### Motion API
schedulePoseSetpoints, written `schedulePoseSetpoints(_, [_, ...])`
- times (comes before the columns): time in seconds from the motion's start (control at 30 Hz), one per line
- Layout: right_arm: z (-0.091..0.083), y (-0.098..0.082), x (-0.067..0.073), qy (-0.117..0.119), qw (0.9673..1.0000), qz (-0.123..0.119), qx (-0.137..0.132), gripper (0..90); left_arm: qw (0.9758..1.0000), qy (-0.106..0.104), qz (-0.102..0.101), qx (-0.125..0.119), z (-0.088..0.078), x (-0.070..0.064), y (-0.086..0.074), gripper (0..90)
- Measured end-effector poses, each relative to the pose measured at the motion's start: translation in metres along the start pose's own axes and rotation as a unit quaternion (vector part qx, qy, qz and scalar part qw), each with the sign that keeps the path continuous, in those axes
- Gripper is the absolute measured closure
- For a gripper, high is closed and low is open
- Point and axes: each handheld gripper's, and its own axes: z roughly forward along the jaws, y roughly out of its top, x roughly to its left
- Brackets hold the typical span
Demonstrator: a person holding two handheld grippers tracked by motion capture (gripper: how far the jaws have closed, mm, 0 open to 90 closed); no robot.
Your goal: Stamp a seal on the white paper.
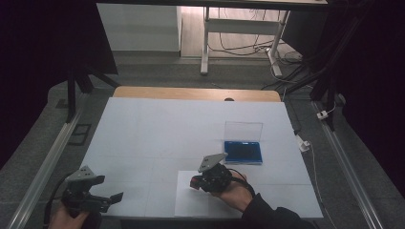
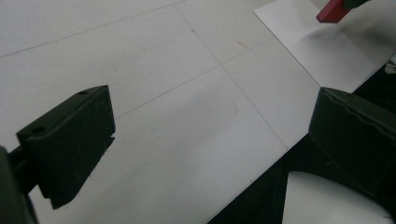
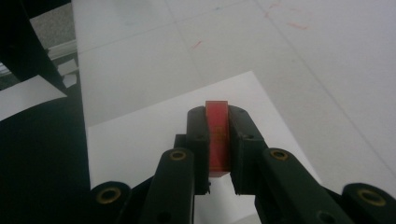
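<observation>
My right gripper [image 1: 197, 183] is shut on a small red block [image 1: 193, 181], held low over a white sheet of paper [image 1: 184, 200] near the table's front edge. In the right gripper view the red block [image 3: 217, 135] stands upright between the two black jaws, with the paper [image 3: 149, 135] beneath it. At the front left corner my left gripper [image 1: 109, 188] is open and holds nothing. In the left gripper view its jaws stand wide apart over the bare white table cover [image 2: 187, 121], and the red block [image 2: 332, 11] shows far off at the top right.
A blue box [image 1: 243, 151] with its clear lid raised sits on the white table cover [image 1: 157, 129] to the right of middle, beyond the right gripper. The wooden table edge [image 1: 191, 93] runs along the back. Metal rails flank both sides.
</observation>
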Motion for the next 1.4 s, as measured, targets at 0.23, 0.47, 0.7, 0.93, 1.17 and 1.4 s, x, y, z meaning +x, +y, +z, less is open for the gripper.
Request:
schedulePoseSetpoints(0.23, [0.014, 0.000, 0.004, 0.002, 0.9994, -0.016, 0.029, 80.2, 1.0000, -0.001, 0.000, 0.000, 0.000, 0.000, 0.000, 0.9])
schedulePoseSetpoints(0.47, [0.017, 0.001, 0.008, -0.005, 0.9992, -0.017, 0.035, 80.7, 1.0000, 0.001, -0.001, 0.002, 0.001, 0.000, 0.000, 0.9])
schedulePoseSetpoints(0.7, [0.018, 0.000, 0.015, -0.021, 0.9988, -0.024, 0.036, 80.8, 1.0000, 0.001, -0.003, 0.003, 0.001, 0.000, 0.001, 0.9])
schedulePoseSetpoints(0.93, [0.018, 0.001, 0.015, -0.024, 0.9987, -0.024, 0.039, 80.9, 1.0000, 0.001, -0.003, 0.005, 0.001, 0.000, 0.001, 0.9])
schedulePoseSetpoints(1.17, [0.018, -0.002, 0.003, 0.006, 0.9996, 0.008, 0.026, 80.9, 1.0000, 0.000, -0.003, 0.005, 0.001, 0.000, 0.001, 0.9])
schedulePoseSetpoints(1.4, [0.017, -0.001, 0.011, -0.016, 0.9991, -0.018, 0.036, 80.6, 1.0000, 0.000, -0.003, 0.004, 0.001, 0.000, 0.001, 1.0])
